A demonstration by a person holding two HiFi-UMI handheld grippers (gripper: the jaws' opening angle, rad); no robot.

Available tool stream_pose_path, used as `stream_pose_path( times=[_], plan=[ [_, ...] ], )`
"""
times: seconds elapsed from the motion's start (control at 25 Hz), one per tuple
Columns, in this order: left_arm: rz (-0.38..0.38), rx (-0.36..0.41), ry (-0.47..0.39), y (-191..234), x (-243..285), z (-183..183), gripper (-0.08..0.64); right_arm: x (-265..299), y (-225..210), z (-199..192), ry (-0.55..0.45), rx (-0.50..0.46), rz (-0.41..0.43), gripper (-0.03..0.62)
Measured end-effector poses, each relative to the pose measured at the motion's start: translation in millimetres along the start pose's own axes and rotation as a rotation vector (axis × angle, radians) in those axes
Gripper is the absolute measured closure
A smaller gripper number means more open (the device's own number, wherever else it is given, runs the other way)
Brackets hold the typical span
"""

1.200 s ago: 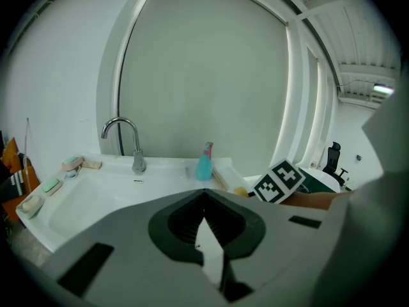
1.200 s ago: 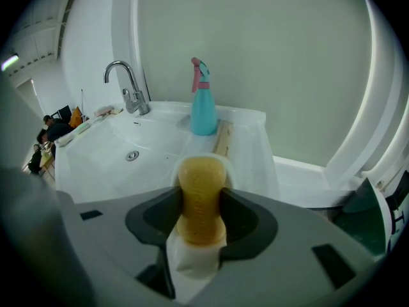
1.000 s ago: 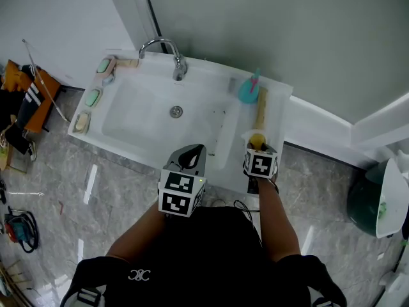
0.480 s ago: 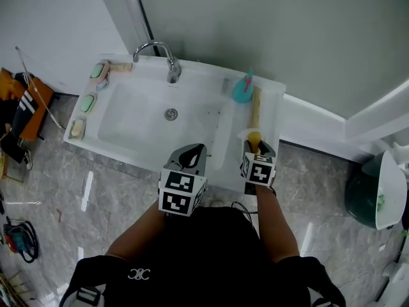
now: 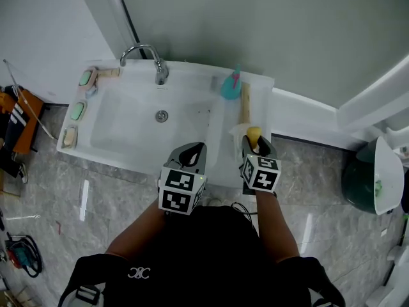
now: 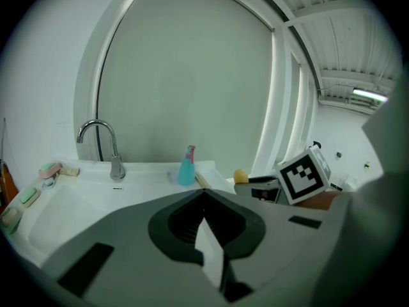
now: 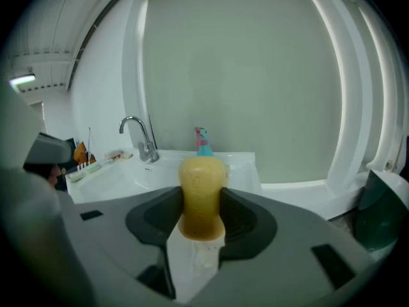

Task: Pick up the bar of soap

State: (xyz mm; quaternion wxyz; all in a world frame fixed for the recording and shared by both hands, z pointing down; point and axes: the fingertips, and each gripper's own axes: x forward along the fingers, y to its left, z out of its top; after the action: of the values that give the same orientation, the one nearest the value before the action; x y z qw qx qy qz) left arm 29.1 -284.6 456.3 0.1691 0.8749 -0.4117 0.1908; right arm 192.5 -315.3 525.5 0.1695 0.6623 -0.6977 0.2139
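While right tongs (image 7: 201, 200) clamp the bar of soap (image 7: 202, 174), sides hidden, left tongs (image 6: 203, 200) clenched empty.

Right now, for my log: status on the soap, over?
Right gripper shut on soap, at the sink's right ledge. Left gripper shut, empty. Blue bottle farther back, not in the way.

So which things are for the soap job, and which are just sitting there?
For the job:
- yellow bar of soap, clamped between the jaws of the right gripper

Just sitting there:
- tap
- teal bottle
- wooden stick
- little soap dishes on the left rim of the sink
- green bin
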Motion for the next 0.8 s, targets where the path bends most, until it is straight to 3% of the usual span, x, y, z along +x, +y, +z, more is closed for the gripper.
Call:
stream_pose_path(
  times=[0.48,0.8],
  plan=[
    [-0.074,0.034,0.002,-19,10,4,0.560,-61,-6,53,-0.201,0.026,-0.033,0.400],
    [-0.097,0.041,0.002,-27,14,7,0.560,-87,-6,58,-0.241,-0.002,-0.035,0.402]
  ],
)
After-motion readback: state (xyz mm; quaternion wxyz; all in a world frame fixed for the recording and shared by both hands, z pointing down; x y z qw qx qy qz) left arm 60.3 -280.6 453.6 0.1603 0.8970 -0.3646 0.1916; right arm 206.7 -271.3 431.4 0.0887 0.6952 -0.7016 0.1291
